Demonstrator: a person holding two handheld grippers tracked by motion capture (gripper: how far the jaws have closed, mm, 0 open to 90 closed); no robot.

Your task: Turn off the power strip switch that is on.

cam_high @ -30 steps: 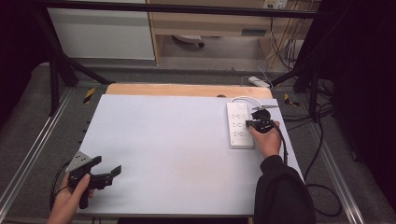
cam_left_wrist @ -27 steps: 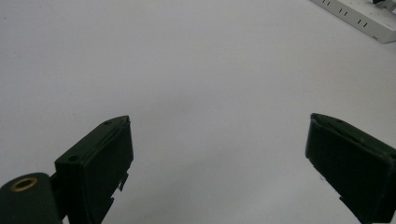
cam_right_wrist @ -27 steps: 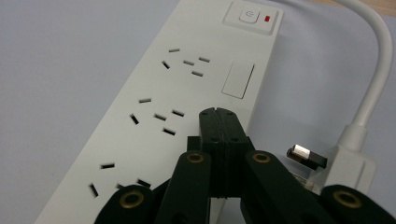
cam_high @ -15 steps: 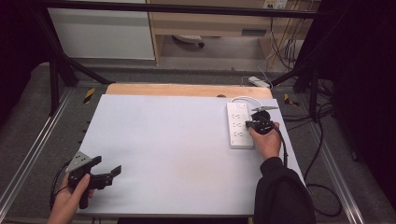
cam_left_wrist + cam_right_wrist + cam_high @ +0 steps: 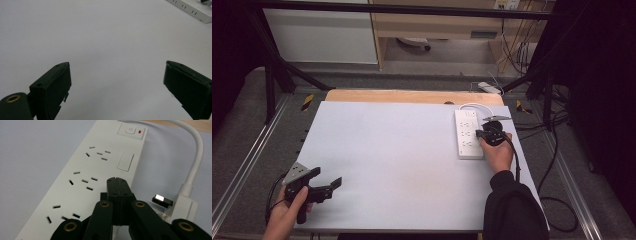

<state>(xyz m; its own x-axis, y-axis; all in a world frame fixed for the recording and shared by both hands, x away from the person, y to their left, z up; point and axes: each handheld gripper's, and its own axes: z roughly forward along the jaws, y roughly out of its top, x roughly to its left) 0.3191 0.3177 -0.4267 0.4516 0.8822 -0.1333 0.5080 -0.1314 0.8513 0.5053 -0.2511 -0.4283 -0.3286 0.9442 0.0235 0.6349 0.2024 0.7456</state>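
Note:
A white power strip point(image 5: 469, 134) with several sockets lies on the right side of the white table top point(image 5: 402, 150). My right gripper point(image 5: 484, 134) sits at its right edge. In the right gripper view the jaws are pressed together with nothing between them, and their tips point(image 5: 117, 182) rest over the strip point(image 5: 85, 172) near its long blank panel. The strip's white cable point(image 5: 197, 152) curves down to a white plug block point(image 5: 183, 206) just right of the jaws. My left gripper point(image 5: 324, 186) is held near the front left corner, open point(image 5: 117, 75) over bare table.
The strip's switch with a red light point(image 5: 131, 130) is at its far end. A small black and silver part point(image 5: 162, 200) lies beside the plug block. A wooden strip point(image 5: 412, 96) borders the table's far edge. Dark cables point(image 5: 557, 165) trail off the right side.

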